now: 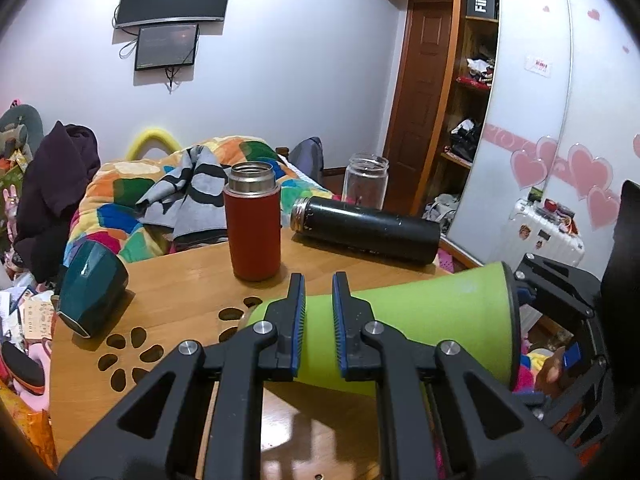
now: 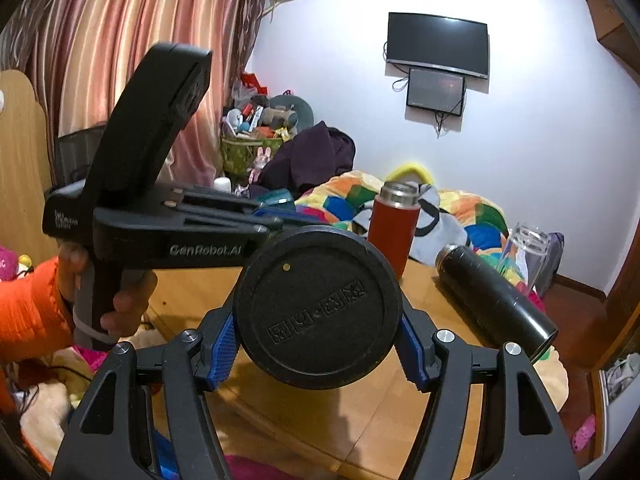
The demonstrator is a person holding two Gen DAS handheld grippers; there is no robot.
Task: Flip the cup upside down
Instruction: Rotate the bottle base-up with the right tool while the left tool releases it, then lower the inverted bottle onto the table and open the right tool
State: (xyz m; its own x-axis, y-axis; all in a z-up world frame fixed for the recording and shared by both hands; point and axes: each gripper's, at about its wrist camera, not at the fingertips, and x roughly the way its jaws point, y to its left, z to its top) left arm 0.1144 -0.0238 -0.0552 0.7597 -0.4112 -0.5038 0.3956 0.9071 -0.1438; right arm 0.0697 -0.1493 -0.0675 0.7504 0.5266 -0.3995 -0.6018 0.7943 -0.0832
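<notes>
The green cup (image 1: pixel 424 320) is up in the air over the bench (image 1: pixel 192 280), lying on its side. It is sideways because it is about halfway through a flip, so this looks like the middle of the job, not the end.

The right gripper (image 2: pixel 316 344) squeezes the cup at its wide black end (image 2: pixel 320 308). Its 2 blue pads (image 2: pixel 222 354) press on both sides of that round end, so the cup cannot slip out. In the right view the black end faces the camera, with little marks stamped on it.

The left gripper (image 1: pixel 318 320) is over the narrow part of the cup. Its jaws are close together with only a small gap, and they sit in front of the green side, not around it. It does not seem to hold the cup. It may just be there to help steady it.

The person's left hand (image 2: pixel 120 300) grips the handle of the left tool, with an orange sleeve (image 2: pixel 32 312) behind it.

On the bench, well apart from the cup, a red bottle (image 1: pixel 252 224) stands up, a black bottle (image 1: pixel 368 230) lies flat, a clear jar (image 1: pixel 366 180) stands near the far edge, and a dark teal cup (image 1: pixel 92 286) lies tipped over.
</notes>
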